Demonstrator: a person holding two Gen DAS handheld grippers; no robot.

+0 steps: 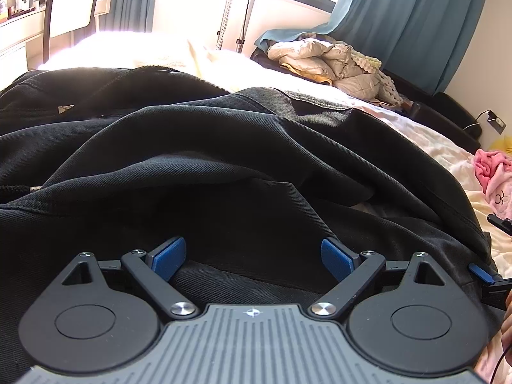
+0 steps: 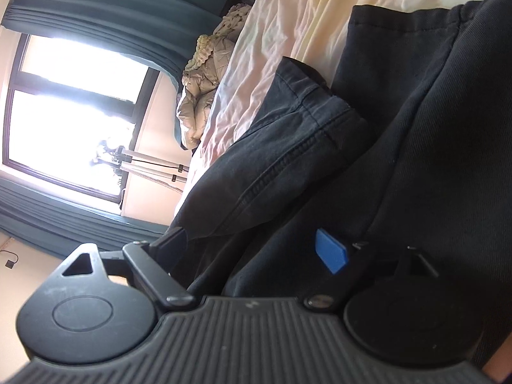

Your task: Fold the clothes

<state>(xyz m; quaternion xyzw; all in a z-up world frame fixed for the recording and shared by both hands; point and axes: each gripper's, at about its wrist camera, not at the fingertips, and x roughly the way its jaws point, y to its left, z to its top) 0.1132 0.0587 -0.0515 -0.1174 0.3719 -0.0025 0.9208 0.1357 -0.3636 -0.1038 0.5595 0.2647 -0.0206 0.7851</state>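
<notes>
Your left gripper hangs low over the black garment, its jaws spread wide. Both blue pads show clearly, and there is only rumpled black cloth beneath the gap; neither pad presses on a fold, so you are gripping nothing there. The cloth lies just under the fingertips, though you cannot tell whether they brush it.

Your right gripper is rolled onto its side, so the room appears tilted in its view. Its jaws also stand wide apart. One blue pad is visible against the dark fabric; the other finger is partly hidden behind a hemmed fold of the black garment, which runs into the gap between the fingers. The pads do not clamp it.

The garment lies spread and creased across the bed, on the pale sheet, with a beige quilted jacket heaped at the far edge.
</notes>
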